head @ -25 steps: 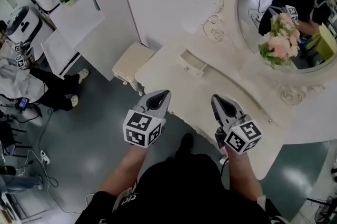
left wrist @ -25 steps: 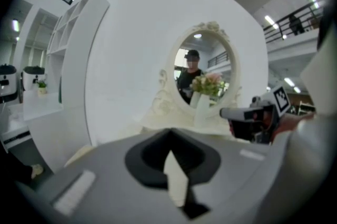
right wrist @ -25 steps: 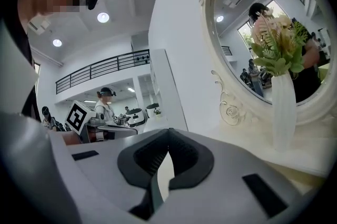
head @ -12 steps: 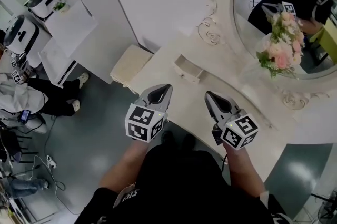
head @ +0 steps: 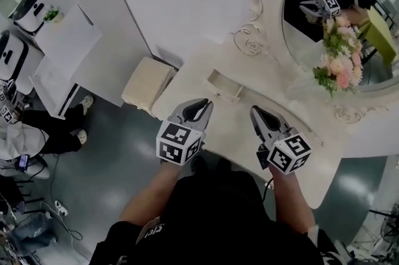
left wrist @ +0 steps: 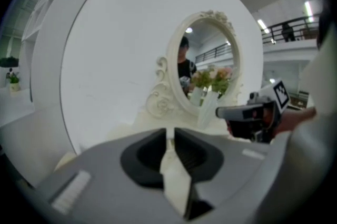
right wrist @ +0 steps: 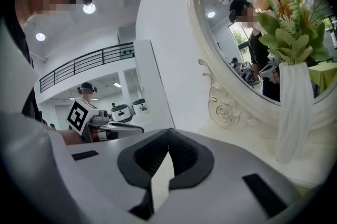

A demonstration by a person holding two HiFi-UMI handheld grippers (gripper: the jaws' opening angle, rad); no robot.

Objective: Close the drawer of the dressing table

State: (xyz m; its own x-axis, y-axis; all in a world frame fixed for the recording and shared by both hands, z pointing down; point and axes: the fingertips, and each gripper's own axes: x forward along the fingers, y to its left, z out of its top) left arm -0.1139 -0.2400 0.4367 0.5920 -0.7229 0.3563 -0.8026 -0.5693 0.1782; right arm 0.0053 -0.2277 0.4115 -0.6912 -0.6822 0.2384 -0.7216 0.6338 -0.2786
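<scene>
Two grippers hang over the front edge of one cream bench (head: 240, 130). Each carries one cube: the left cube (head: 179, 143) and the right cube (head: 288, 153) show black-and-white square markers, the only print in view.

The left gripper (head: 201, 103) has just been opening its jaws. They stand a narrow slit apart with nothing between them, as the left gripper view (left wrist: 169, 136) shows. The right gripper (head: 256, 112) has its jaw tips together and is empty in its own view (right wrist: 168, 137).

One small drawer (head: 224, 84) sits on the bench top at the foot of one oval mirror (head: 336, 8). It is pulled out, with its hollow showing from above. It lies at 1 o'clock from the left gripper and 11 o'clock from the right, with bare bench top between it and both.

One vase of flowers (head: 340, 61) stands at 3 o'clock of the drawer, against the mirror. One padded stool (head: 148, 84) stands at 9 o'clock, just off the bench's left end. Grey floor (head: 112, 176) spreads at 7 o'clock.
</scene>
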